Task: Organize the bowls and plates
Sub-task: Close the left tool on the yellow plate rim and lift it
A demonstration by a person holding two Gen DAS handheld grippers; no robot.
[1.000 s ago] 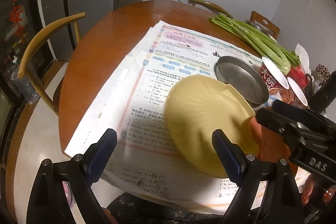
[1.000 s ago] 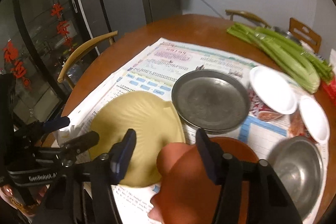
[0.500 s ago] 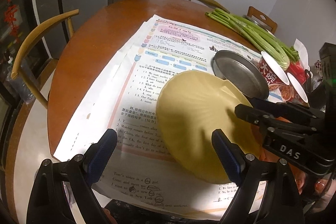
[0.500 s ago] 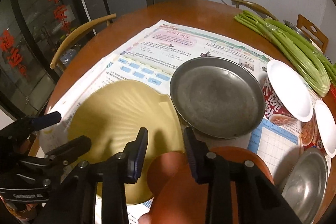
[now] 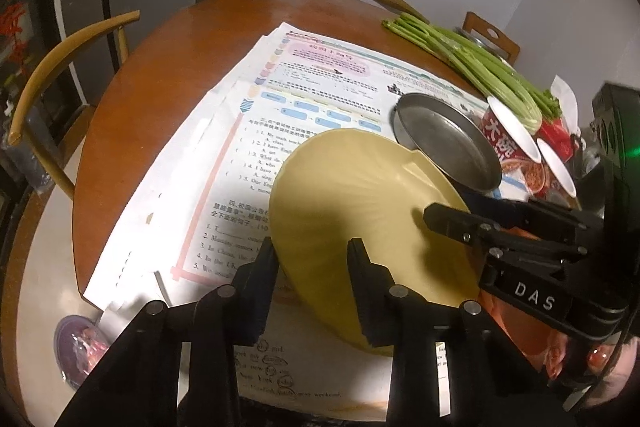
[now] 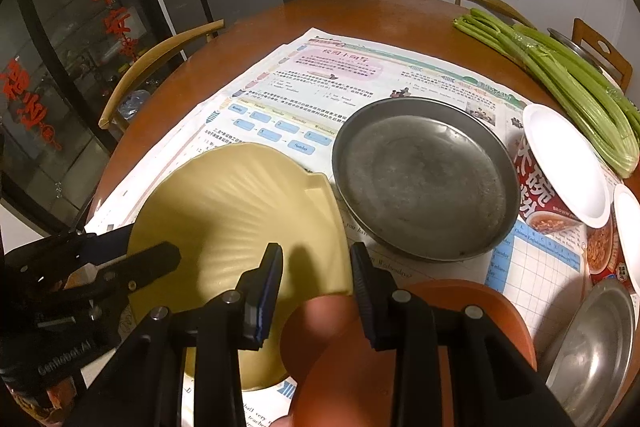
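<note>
Where paper lies, yellow shell plate (image 5: pixel 360 203), ribbed

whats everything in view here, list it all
yellow shell plate: 1, pale yellow, on the papers, near edge
orange dish: 1, orange, right of the yellow plate
steel pan: 1, grey, behind the yellow plate
steel bowl: 1, grey, far right
noodle cups: 2, red with white lids, right of the pan
celery: 1 bundle, green, back right
papers: several, printed white, table centre
table: 1, brown, round
chairs: 3, wooden, around the table
left tool: black, shut on the yellow plate's rim
right tool: black, shut on the orange dish
</note>
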